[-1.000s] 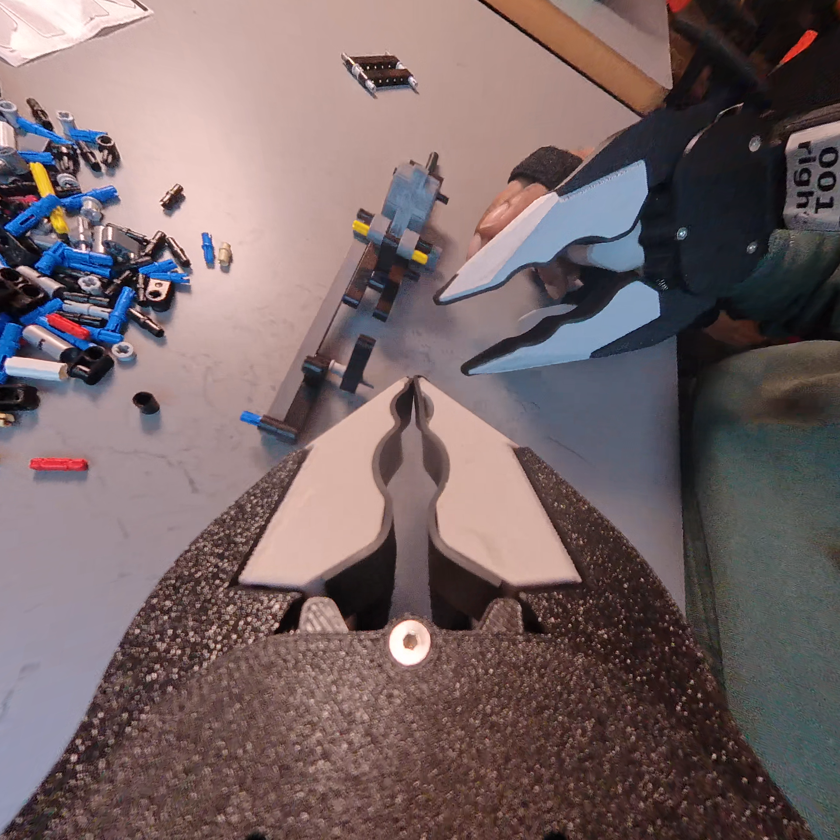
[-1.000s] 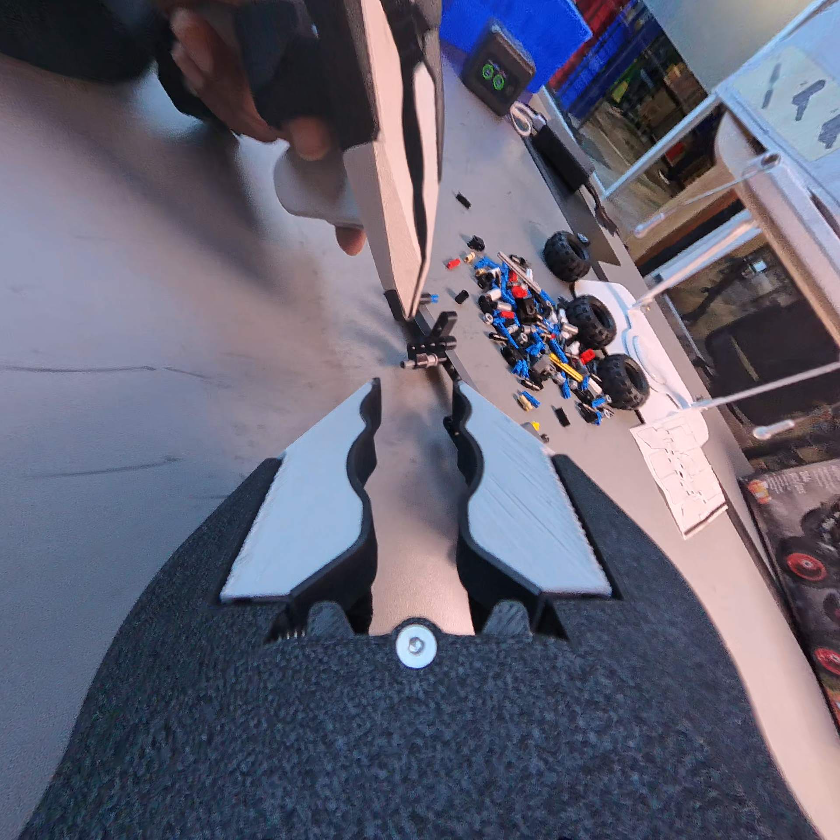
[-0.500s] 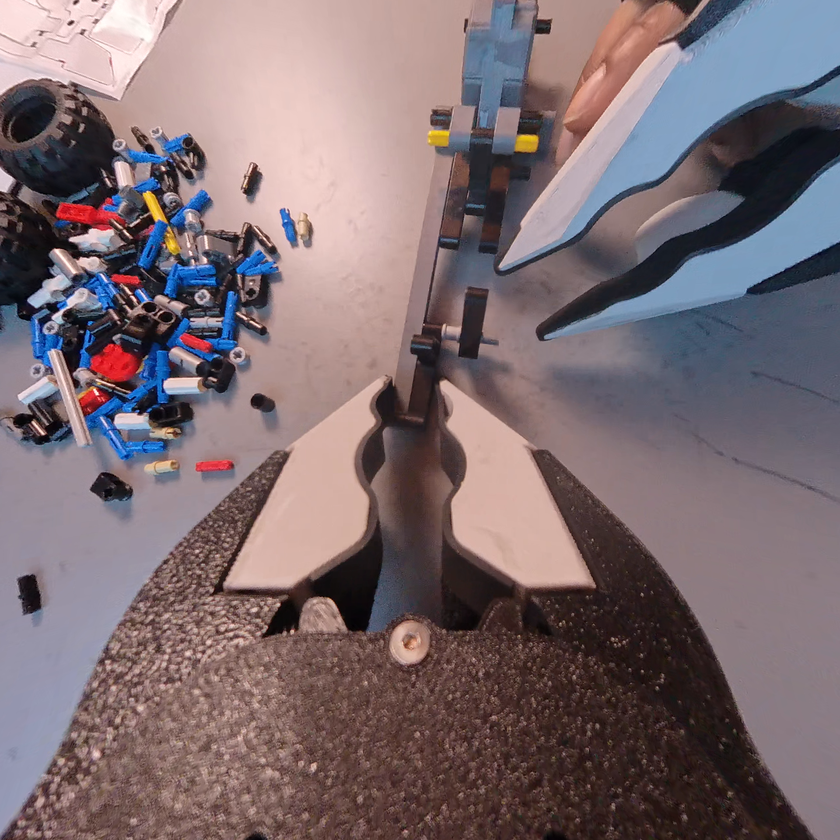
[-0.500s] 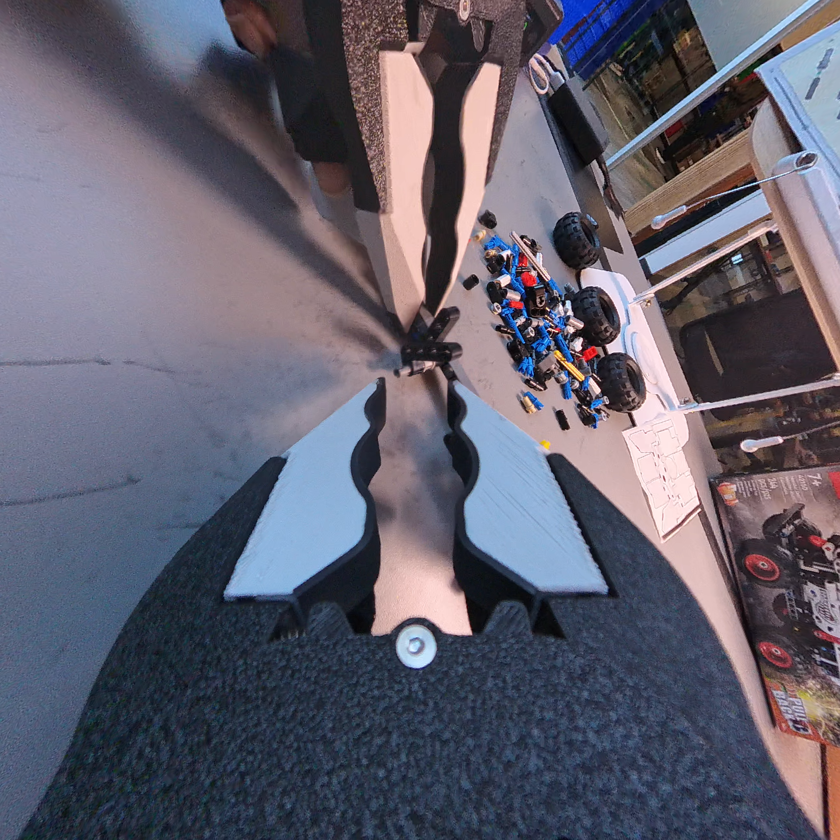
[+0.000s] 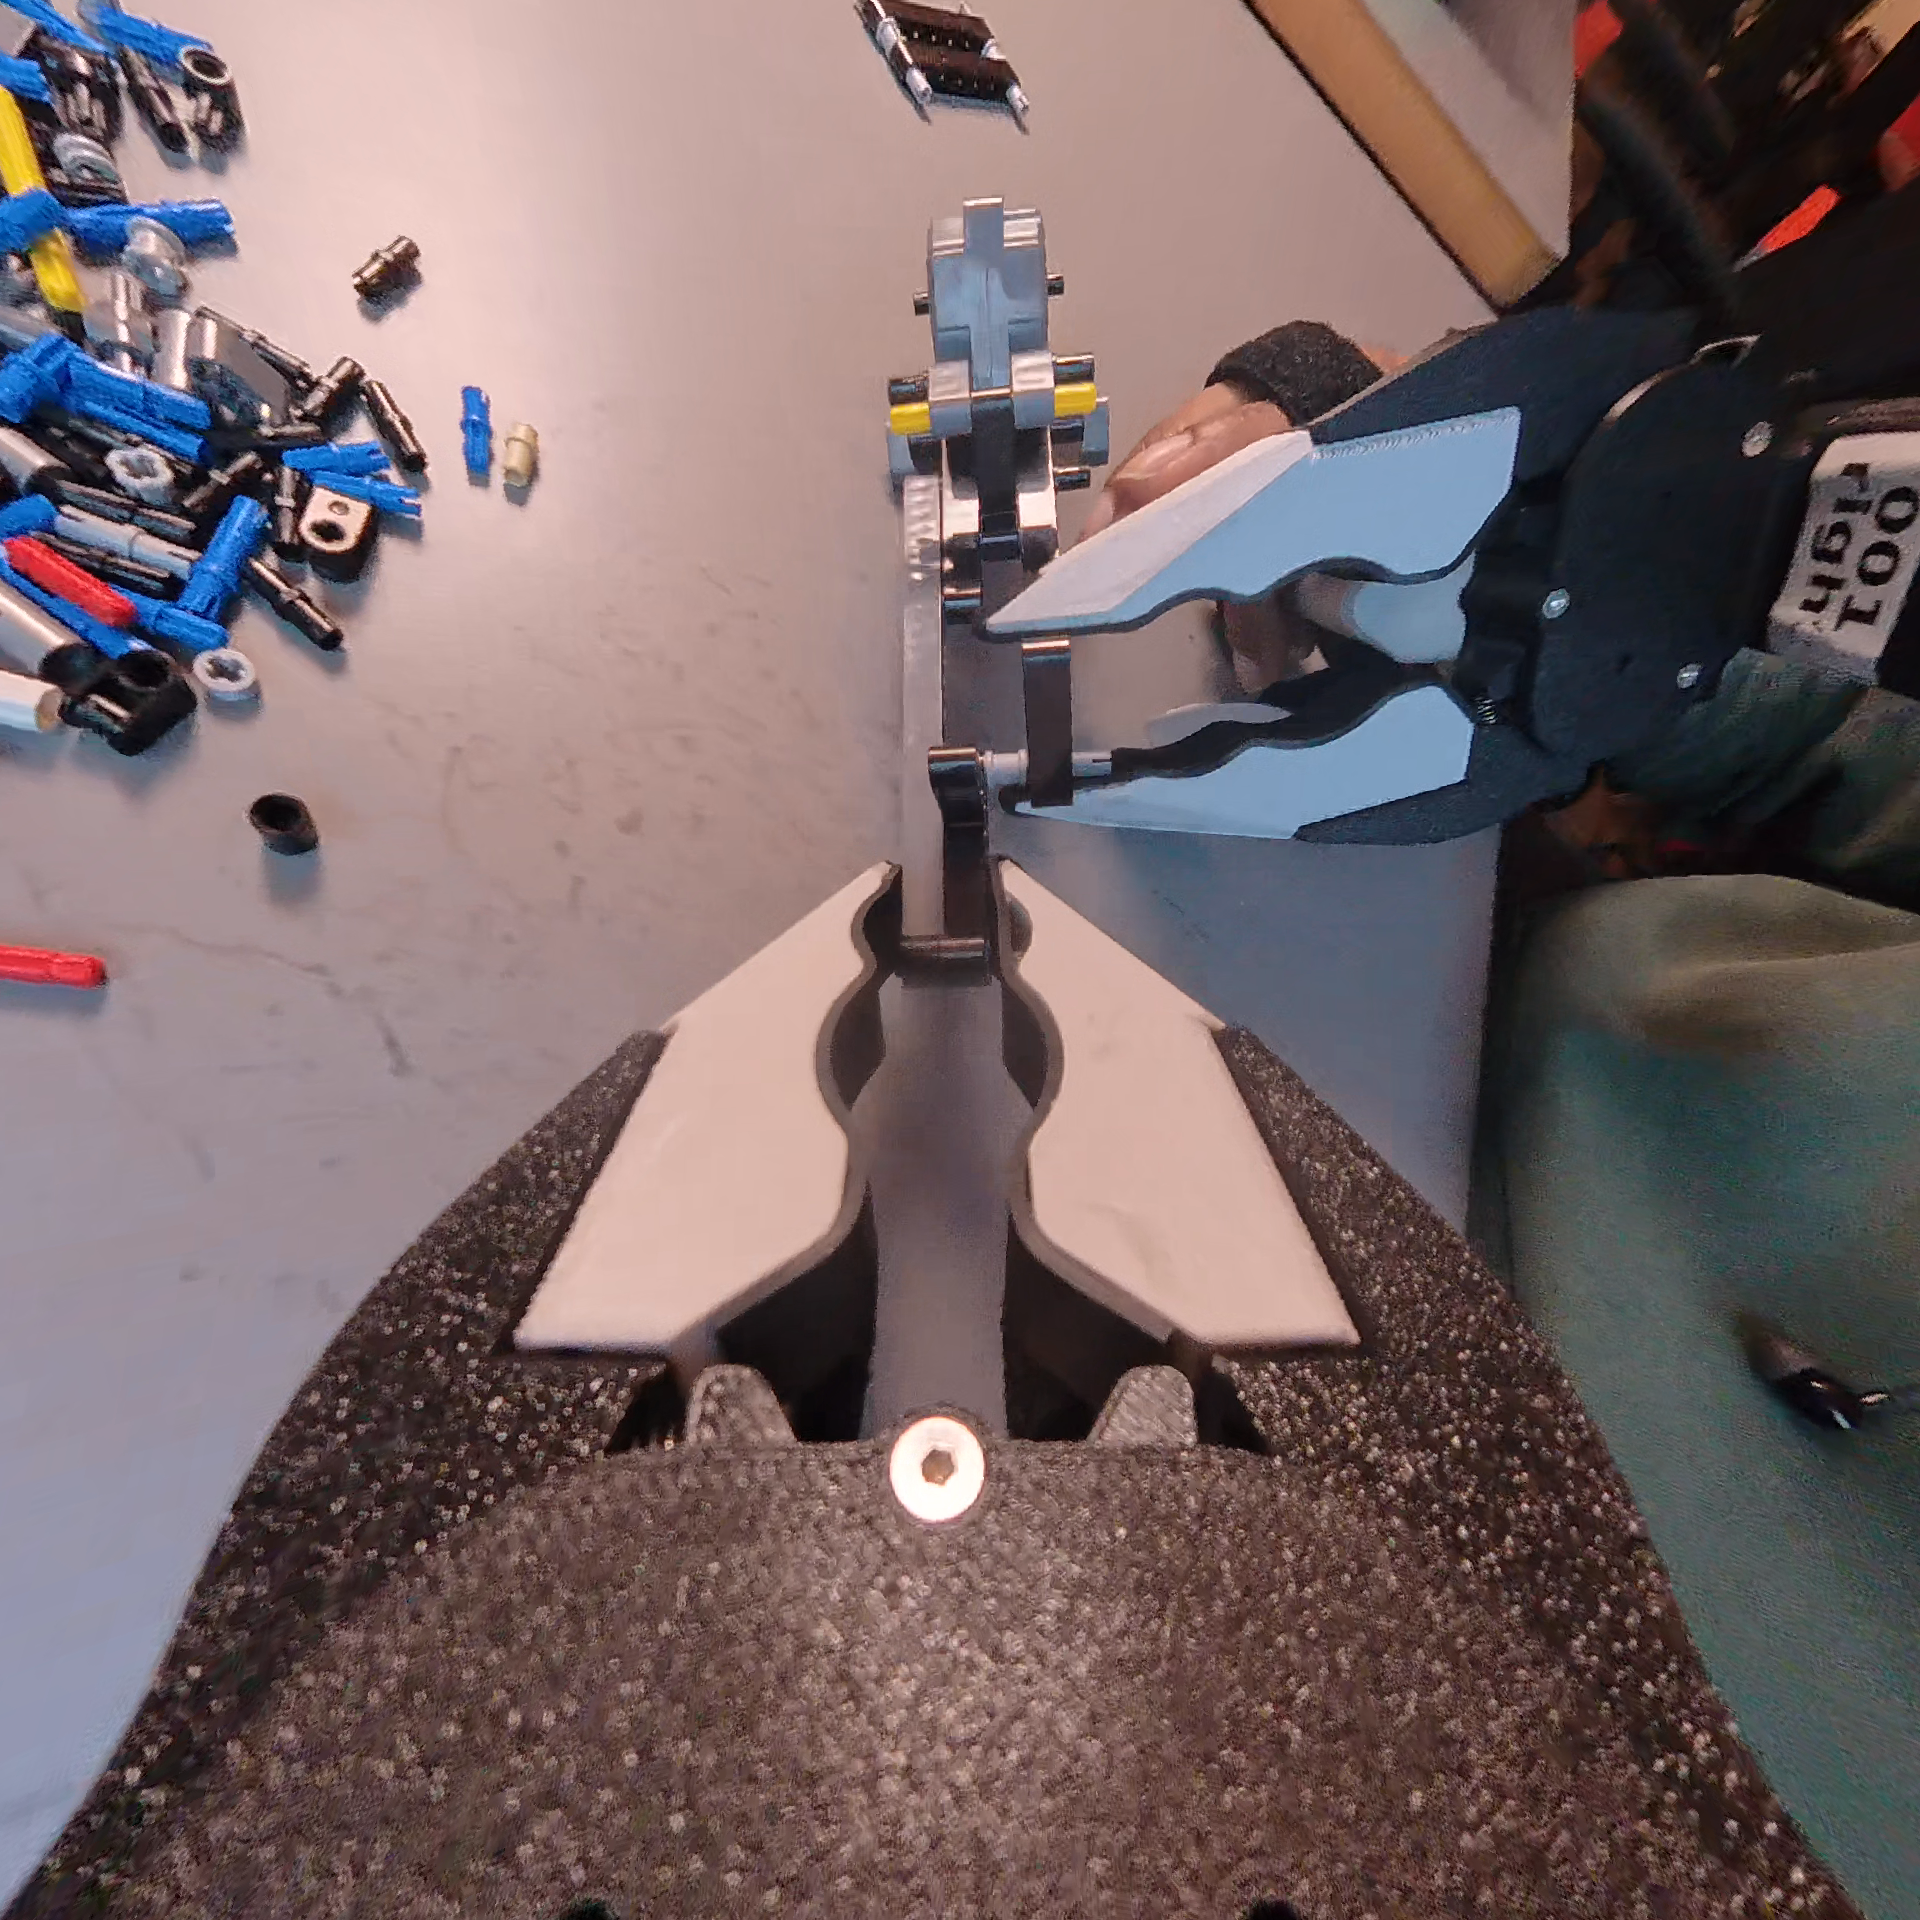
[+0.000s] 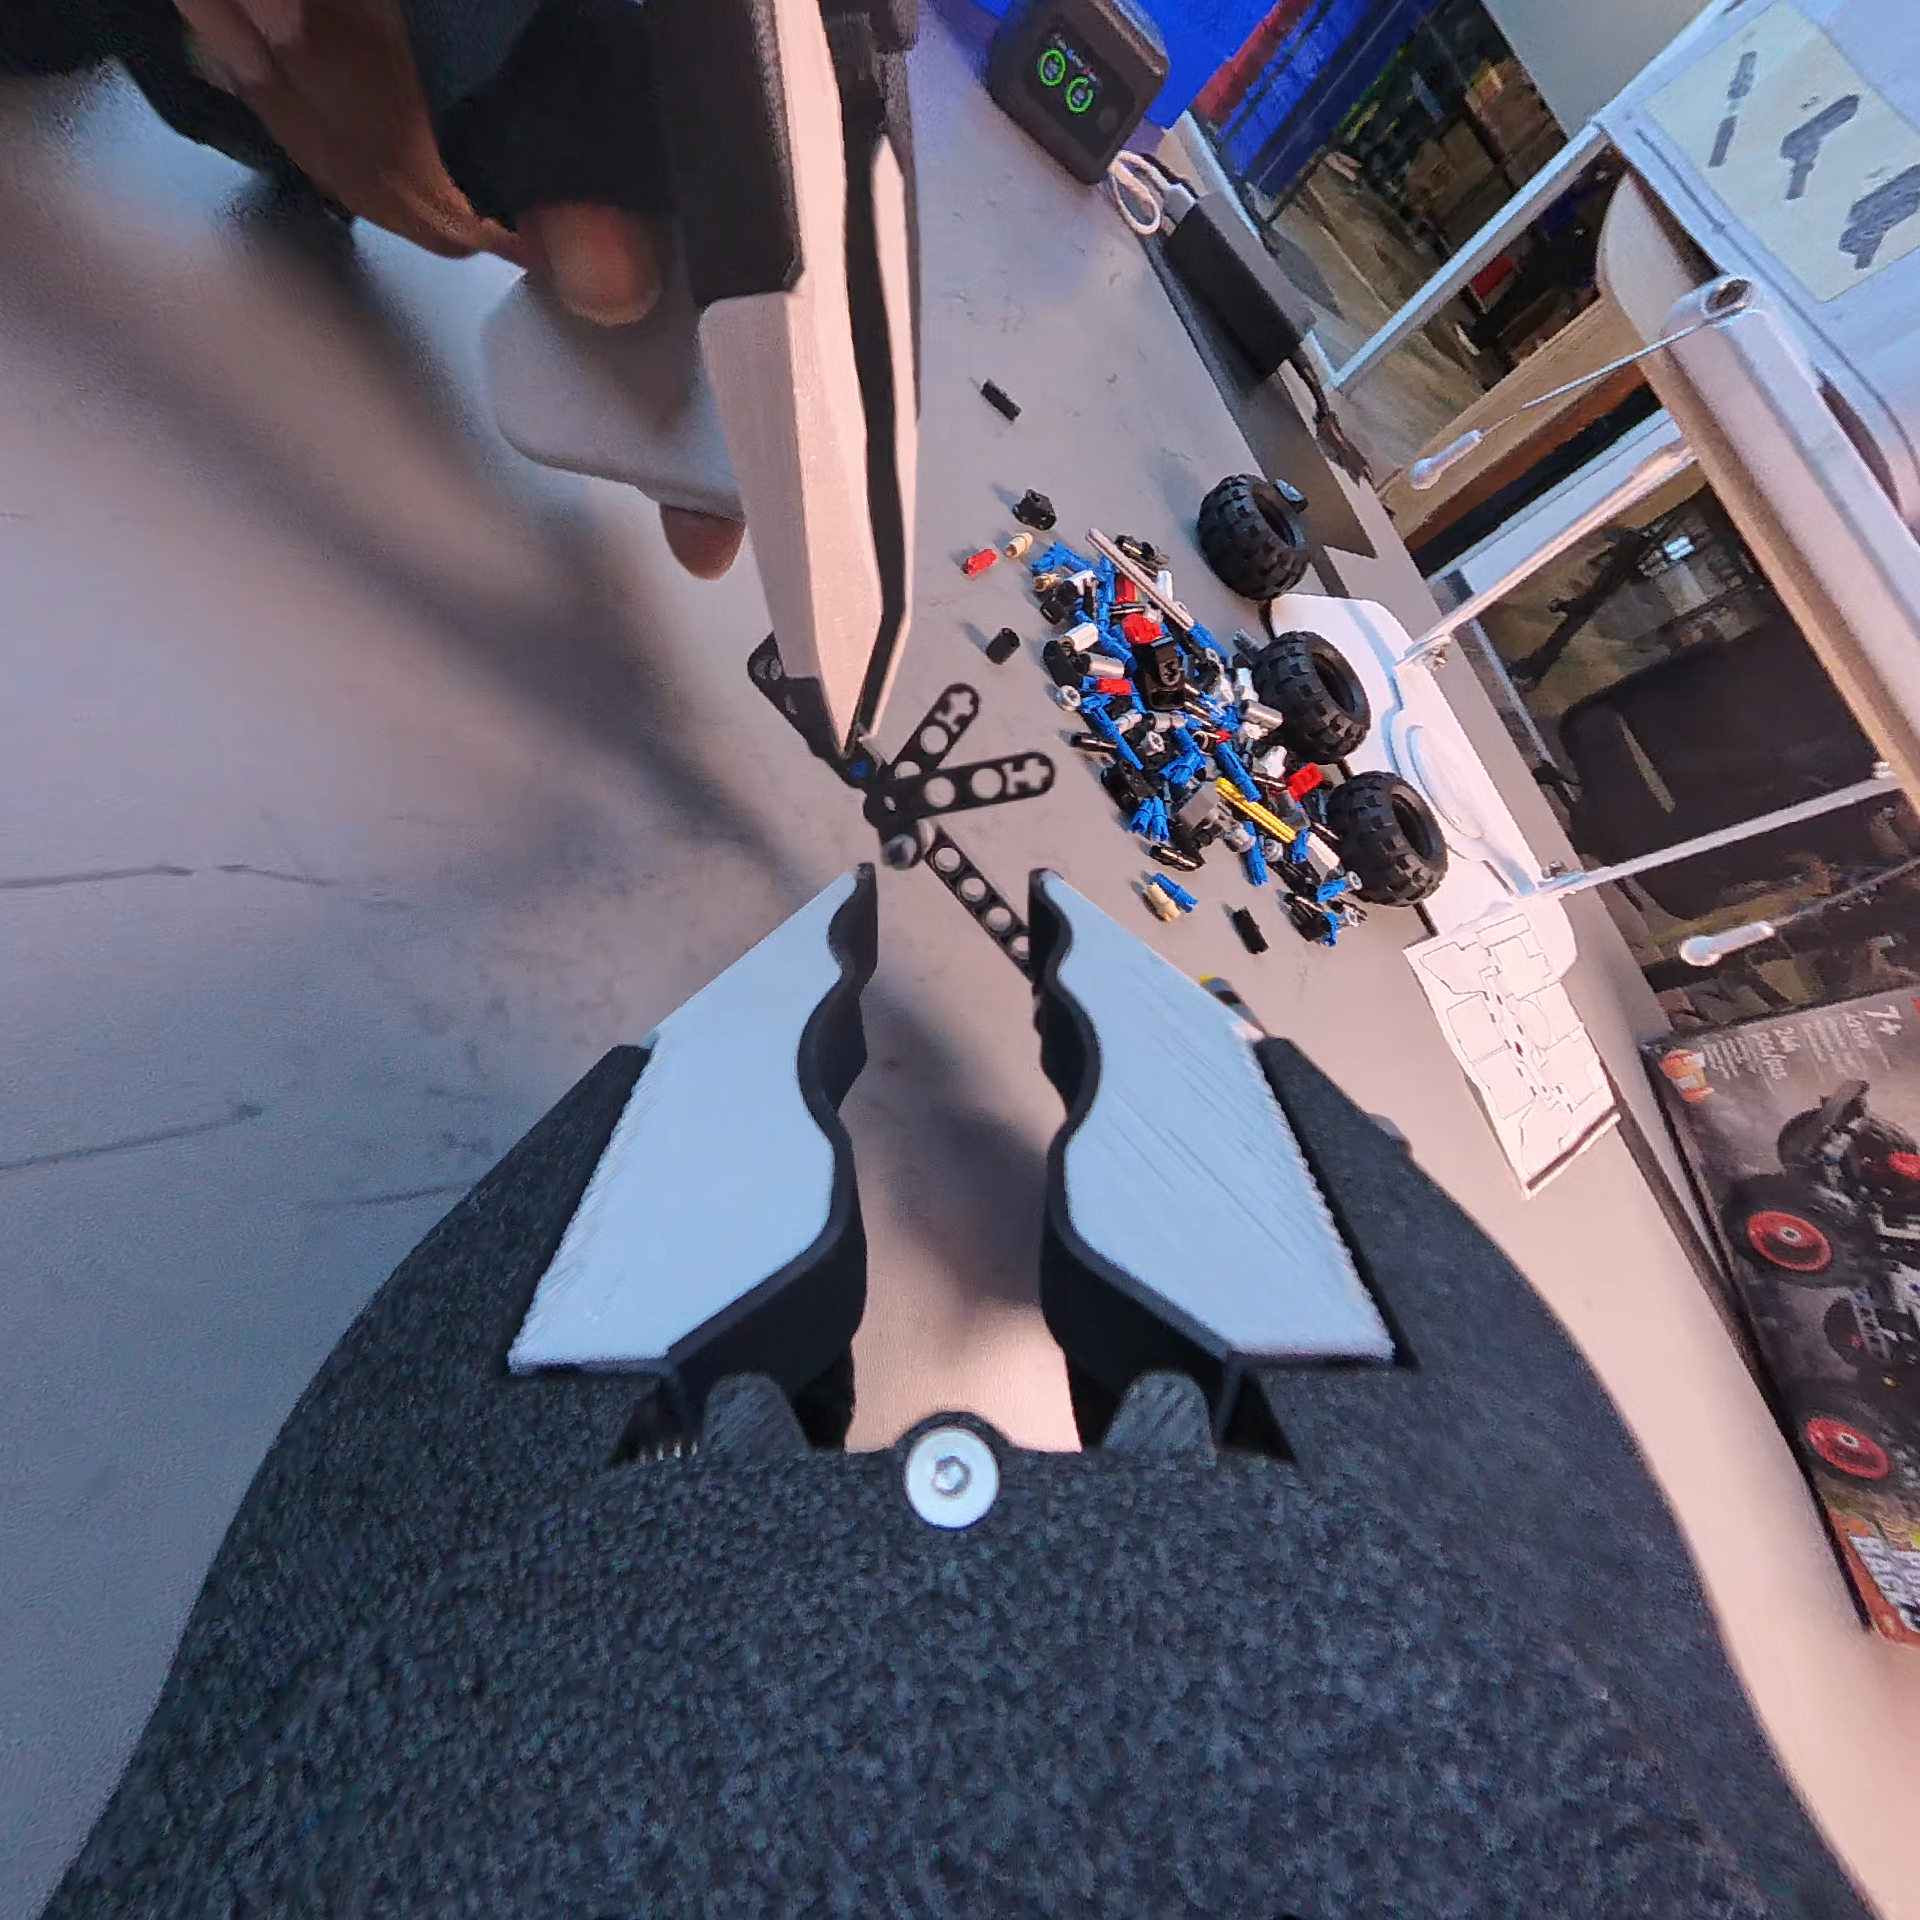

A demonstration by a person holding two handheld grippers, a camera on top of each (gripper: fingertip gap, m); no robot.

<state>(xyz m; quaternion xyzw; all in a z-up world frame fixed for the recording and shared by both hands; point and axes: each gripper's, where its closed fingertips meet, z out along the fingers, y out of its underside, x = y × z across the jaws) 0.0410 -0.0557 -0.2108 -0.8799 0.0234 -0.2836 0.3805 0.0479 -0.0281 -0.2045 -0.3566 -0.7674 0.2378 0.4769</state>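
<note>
- Long black-and-grey brick assembly (image 5: 977, 582) lies lengthwise on the grey worktop (image 5: 623, 727), grey block w/ yellow pins at its far end, near end tucked between the left gripper (image 5: 943, 894) fingers
- Left fingers clamped on that near end, tips touching both sides of the black beam
- Right gripper (image 5: 1013, 717) comes in from the side, fingers apart, straddling a short black crosspiece w/ a grey axle on the assembly; lower tip right at the axle end, contact can't be told
- In right wrist view the right gripper (image 6: 951, 883) fingers stand apart w/ the holed black beam running between them
- Loose pile of small parts (image 5: 135, 499), blue, black, grey, red, off to the left of the assembly; lone red pin (image 5: 47, 966) nearer
- Three black tyres (image 6: 1309, 696) past the pile, paper sheet (image 6: 1507, 1049) and a printed box (image 6: 1808, 1299) at the worktop edge
</note>
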